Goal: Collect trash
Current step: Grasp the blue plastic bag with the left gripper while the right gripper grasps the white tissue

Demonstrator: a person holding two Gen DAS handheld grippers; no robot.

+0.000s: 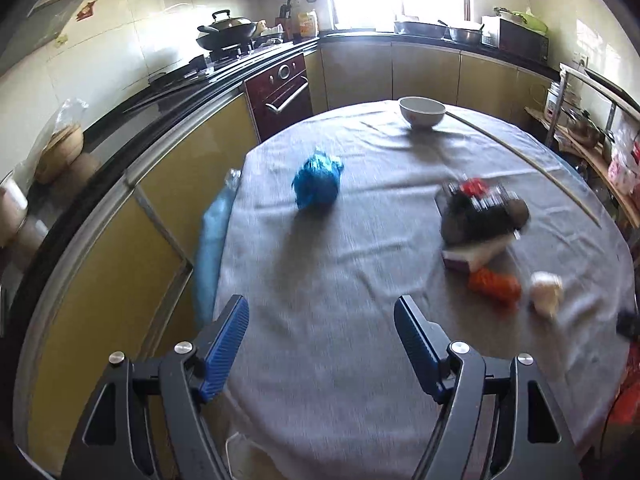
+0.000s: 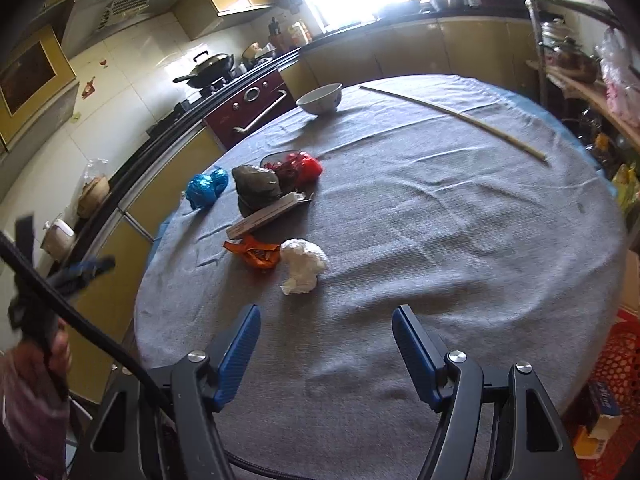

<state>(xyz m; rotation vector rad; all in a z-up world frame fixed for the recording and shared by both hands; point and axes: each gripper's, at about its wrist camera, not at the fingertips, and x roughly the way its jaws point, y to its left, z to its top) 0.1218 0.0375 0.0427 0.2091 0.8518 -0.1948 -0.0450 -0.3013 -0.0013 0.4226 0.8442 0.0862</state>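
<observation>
Right wrist view: right gripper (image 2: pixel 326 344) gapes empty over the grey table (image 2: pixel 440 240), white tissue wad (image 2: pixel 303 266) at twelve o'clock. Left gripper (image 1: pixel 320 340) likewise gapes empty, blue wrapper ball (image 1: pixel 317 180) at twelve.

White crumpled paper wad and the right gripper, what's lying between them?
Only bare grey tablecloth, in the right wrist view, between white crumpled paper wad and right gripper.

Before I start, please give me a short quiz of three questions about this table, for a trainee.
1. True or false: the bowl lies on its side.
2. Which trash lies nearest the right gripper? A) blue wad B) white wad C) red wrapper
3. Fill in: the orange wrapper lies beside the ____ wad.

Key
1. False: it stands upright.
2. B, the white wad; the blue wad and the red wrapper lie farther off.
3. White.
</observation>
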